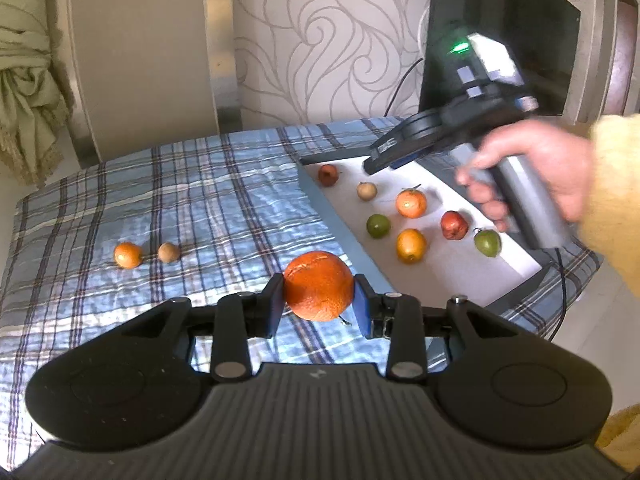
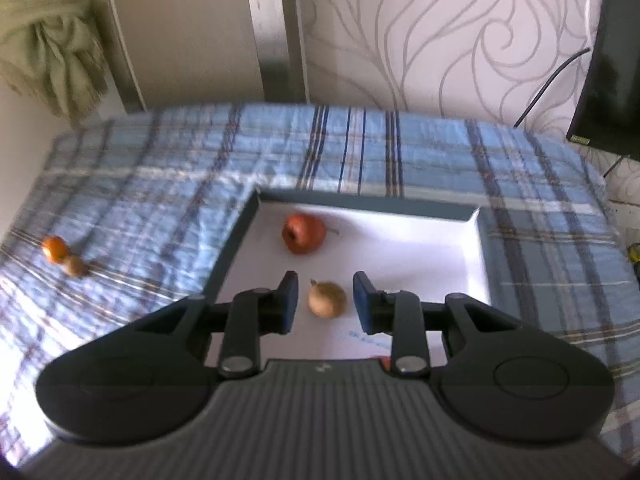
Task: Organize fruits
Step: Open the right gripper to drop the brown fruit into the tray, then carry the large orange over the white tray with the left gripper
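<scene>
Large orange (image 1: 319, 286) clamped between the pads of the left gripper (image 1: 319, 304), raised over the plaid cloth (image 1: 208, 184) just left of the tray wall (image 1: 340, 236). Right gripper (image 2: 325, 300), jaws parted, straddling without touching a tan fruit (image 2: 327, 299) on the white tray floor; red fruit (image 2: 303, 233) beyond, near the far-left corner. Bare floor toward the tray's right wall (image 2: 483, 248). Small orange (image 1: 128, 255) and brown fruit (image 1: 168, 252) side by side on open cloth, well left.
</scene>
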Demonstrator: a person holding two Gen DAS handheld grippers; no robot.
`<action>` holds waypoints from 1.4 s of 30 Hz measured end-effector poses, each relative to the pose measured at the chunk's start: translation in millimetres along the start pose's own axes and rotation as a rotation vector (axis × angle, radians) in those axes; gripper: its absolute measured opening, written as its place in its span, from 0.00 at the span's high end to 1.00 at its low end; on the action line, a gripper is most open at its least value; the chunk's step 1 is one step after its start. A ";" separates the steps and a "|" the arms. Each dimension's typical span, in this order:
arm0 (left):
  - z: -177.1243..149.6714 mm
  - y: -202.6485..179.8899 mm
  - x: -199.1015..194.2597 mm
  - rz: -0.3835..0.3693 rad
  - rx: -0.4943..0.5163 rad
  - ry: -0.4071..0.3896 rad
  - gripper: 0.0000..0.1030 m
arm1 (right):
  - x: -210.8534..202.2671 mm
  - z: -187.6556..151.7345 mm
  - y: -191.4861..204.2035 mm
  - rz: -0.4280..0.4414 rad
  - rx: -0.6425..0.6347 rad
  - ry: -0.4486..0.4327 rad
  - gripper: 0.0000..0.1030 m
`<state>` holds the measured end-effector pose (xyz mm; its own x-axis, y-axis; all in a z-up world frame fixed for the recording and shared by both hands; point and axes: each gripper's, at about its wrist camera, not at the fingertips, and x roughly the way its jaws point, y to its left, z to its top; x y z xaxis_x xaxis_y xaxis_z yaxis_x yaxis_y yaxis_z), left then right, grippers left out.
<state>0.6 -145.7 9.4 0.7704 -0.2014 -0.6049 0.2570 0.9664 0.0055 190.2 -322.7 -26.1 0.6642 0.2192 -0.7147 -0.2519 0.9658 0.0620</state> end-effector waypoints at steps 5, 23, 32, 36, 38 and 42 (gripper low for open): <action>1.9 -10.6 7.1 -0.023 0.005 -0.005 0.60 | -61.2 -30.8 -15.9 0.004 0.049 -0.044 0.68; 13.7 -63.1 42.1 -0.114 0.049 -0.036 0.60 | -176.2 -106.4 -18.6 -0.019 0.049 -0.070 0.68; 23.5 -90.1 79.7 -0.131 0.059 -0.005 0.60 | -192.7 -119.4 -17.6 -0.029 0.029 -0.067 0.68; 25.9 -98.1 95.2 -0.134 0.054 0.015 0.60 | -195.7 -126.2 -25.4 -0.053 0.053 -0.054 0.68; 27.0 -101.1 100.9 -0.136 0.058 0.021 0.60 | -197.5 -127.9 -29.2 -0.065 0.067 -0.054 0.68; 28.5 -104.8 110.9 -0.133 0.067 0.031 0.60 | -200.5 -130.2 -34.7 -0.086 0.087 -0.056 0.68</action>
<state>75.8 -273.9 -35.5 0.7091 -0.3208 -0.6279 0.3945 0.9186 -0.0238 -25.8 -418.2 24.3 0.7195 0.1399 -0.6803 -0.1320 0.9892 0.0638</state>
